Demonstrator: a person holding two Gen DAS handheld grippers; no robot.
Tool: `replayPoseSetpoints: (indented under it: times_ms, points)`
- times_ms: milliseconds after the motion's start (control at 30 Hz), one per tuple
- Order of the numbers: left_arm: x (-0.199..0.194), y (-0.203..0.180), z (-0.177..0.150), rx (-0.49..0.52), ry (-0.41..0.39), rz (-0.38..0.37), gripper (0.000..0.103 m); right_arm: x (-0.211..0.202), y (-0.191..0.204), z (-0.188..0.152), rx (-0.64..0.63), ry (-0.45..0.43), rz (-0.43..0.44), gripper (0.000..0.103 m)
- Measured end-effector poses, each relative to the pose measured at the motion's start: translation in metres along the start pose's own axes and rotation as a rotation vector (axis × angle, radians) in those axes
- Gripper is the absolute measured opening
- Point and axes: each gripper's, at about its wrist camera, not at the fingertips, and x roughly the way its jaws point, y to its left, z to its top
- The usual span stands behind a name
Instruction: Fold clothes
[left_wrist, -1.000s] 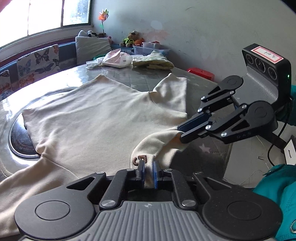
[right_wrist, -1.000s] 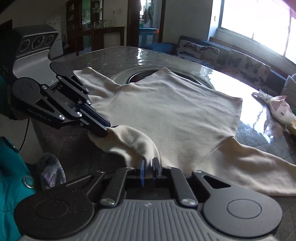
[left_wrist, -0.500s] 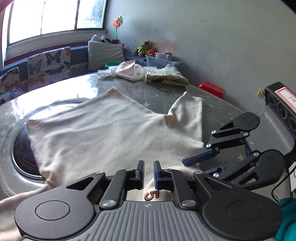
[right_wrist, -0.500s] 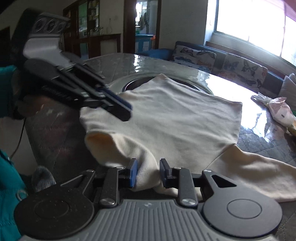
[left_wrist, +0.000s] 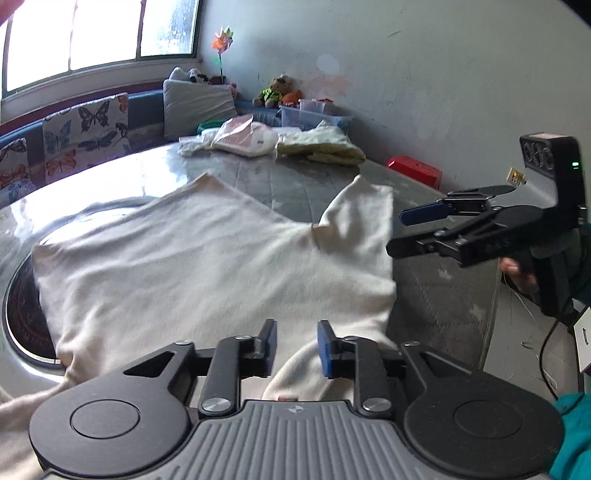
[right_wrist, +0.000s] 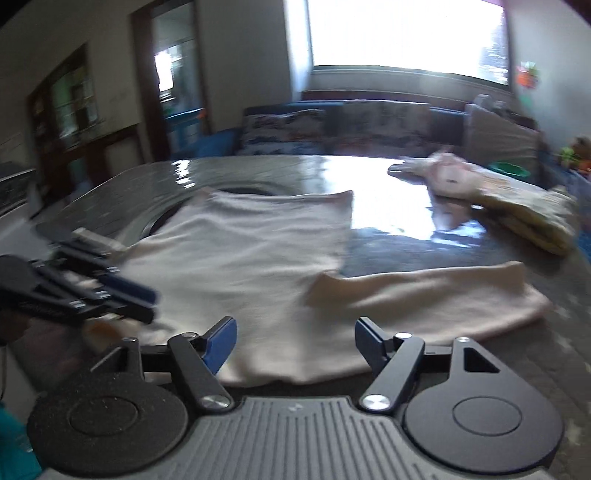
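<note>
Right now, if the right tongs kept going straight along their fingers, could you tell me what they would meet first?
Most likely the cream shirt lying on the table; the open right tongs point across it. Depth is unclear in this blurred view.

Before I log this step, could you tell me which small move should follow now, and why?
Probably bring the right gripper over to the sleeve and pinch its cuff. Both grippers are open and empty, the cream sweatshirt lies flat on the table, and that sleeve is spread out sideways, unfolded.
</note>
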Motion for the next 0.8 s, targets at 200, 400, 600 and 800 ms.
replayPoseSetpoints:
  times_ms: [200, 400, 600, 800]
  points:
    - [0.010, -0.012, 0.018, 0.015, -0.016, 0.001, 0.044, 0.015, -0.065, 0.006, 0.186, -0.012, -0.232, 0.082]
    - [0.032, -0.021, 0.029, 0.005, 0.017, 0.000, 0.051, 0.036, -0.115, 0.007, 0.312, 0.010, -0.390, 0.080]
    - [0.042, -0.026, 0.034, -0.012, 0.031, -0.010, 0.054, 0.054, -0.140, 0.009, 0.396, 0.023, -0.436, 0.067]
    - [0.049, -0.032, 0.037, -0.014, 0.036, -0.018, 0.059, 0.063, -0.140, 0.013, 0.381, 0.013, -0.475, 0.047]
